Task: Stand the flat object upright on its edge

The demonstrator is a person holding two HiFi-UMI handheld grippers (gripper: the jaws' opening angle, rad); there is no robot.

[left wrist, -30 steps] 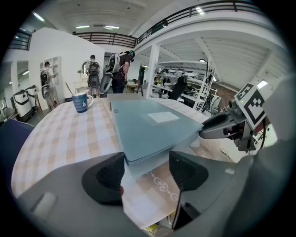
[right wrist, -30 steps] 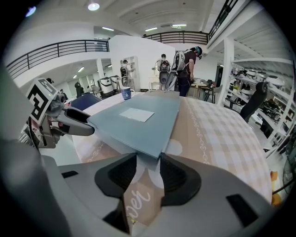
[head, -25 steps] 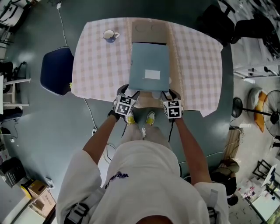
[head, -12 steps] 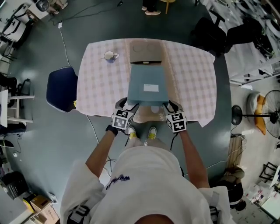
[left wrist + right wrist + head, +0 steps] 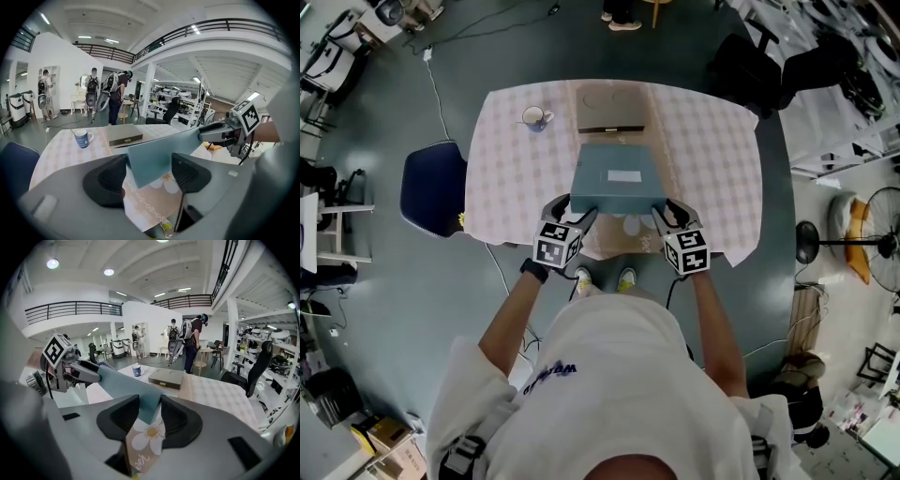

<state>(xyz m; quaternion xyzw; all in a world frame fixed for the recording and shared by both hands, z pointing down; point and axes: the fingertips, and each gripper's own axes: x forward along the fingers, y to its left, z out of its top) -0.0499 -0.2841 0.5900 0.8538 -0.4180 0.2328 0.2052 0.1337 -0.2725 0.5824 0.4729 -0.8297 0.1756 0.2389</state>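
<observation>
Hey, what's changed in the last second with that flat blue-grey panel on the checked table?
The flat blue-grey rectangular panel has tipped up. The left claw and right claw stay clamped on its near corners and have raised that edge, while the far edge seems to remain on the checked table. The blue striped mug and flat grey box have not moved.

Flat board (image 5: 617, 178) over the desk (image 5: 712, 169), near centre, near edge raised; left tongs (image 5: 572, 212) clamp its near-left corner, right tongs (image 5: 663, 215) its near-right corner; 1 box (image 5: 610, 111) lies behind it; 1 mug (image 5: 533, 118) stands far left; 1 chair (image 5: 433, 187) stands left of the desk.
</observation>
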